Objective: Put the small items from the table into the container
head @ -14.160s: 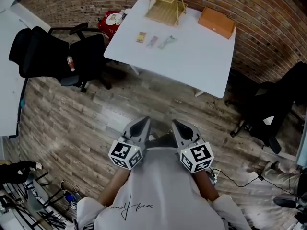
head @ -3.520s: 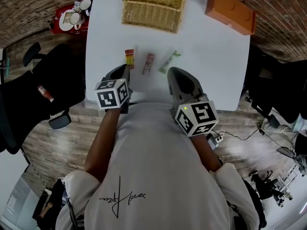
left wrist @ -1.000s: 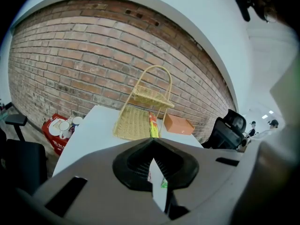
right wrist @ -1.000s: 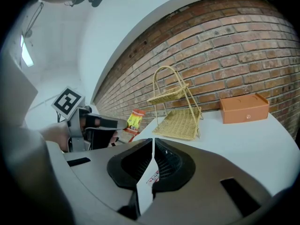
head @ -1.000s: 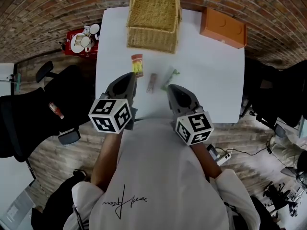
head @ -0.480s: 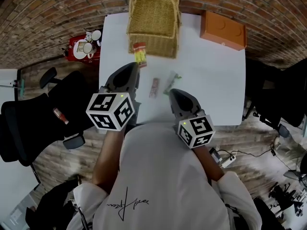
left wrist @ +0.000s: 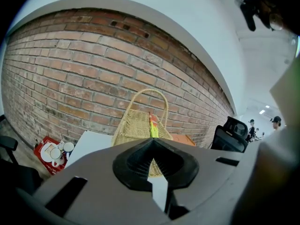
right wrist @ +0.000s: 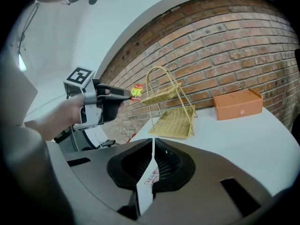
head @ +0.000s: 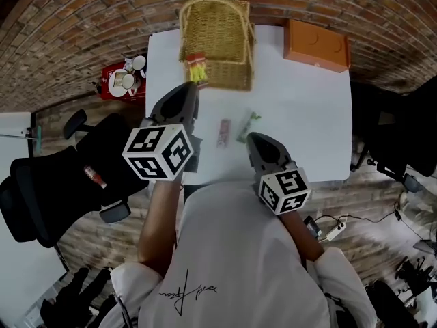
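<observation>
Head view: the left claw is clenched on a red and yellow packet, right by the basket. A pink packet and a green packet lie on the worktop, beside the right claw.

Left gripper view: the packet pokes past the claw tip, with the basket behind it.

Right gripper view: this claw is clenched and empty. I think all three packets need putting in.

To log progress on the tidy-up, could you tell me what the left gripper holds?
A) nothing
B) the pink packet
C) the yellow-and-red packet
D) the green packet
C: the left gripper is shut on the yellow-and-red packet up by the wicker basket, while the pink packet and the green packet lie on the table.
</observation>
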Demonstrator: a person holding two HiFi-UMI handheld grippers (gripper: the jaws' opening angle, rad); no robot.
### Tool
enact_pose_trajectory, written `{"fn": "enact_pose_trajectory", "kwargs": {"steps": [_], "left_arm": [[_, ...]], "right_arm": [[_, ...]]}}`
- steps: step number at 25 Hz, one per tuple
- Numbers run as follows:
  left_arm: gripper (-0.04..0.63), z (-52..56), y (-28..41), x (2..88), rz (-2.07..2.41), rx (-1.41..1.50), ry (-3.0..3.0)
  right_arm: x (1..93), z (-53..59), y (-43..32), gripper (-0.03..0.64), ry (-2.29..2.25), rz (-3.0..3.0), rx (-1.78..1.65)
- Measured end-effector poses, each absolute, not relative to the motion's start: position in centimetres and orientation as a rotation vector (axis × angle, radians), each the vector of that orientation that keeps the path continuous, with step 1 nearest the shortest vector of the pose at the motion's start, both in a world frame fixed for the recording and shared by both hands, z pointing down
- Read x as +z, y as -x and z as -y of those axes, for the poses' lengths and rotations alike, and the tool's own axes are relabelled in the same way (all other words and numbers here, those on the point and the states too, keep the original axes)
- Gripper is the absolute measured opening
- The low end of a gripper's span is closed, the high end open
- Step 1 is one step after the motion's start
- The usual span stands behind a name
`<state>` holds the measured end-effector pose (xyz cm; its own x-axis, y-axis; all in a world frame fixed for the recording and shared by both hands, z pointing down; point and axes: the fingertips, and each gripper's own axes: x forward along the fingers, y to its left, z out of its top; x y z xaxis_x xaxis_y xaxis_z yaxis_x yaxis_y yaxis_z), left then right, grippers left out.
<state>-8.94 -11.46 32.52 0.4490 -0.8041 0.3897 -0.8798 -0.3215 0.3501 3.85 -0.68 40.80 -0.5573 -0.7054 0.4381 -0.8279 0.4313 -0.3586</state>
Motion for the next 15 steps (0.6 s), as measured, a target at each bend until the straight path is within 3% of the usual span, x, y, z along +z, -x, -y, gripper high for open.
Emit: {"fn": "enact_pose_trajectory", "kwargs": {"steps": [15], "left_arm": [[0.011, 15.7, 8.8, 32.4, 1.411, 0.234, -2.224]], "right_arm": [[41.3, 0.9, -4.9, 0.023, -1.420, 2.426, 0.857]]}}
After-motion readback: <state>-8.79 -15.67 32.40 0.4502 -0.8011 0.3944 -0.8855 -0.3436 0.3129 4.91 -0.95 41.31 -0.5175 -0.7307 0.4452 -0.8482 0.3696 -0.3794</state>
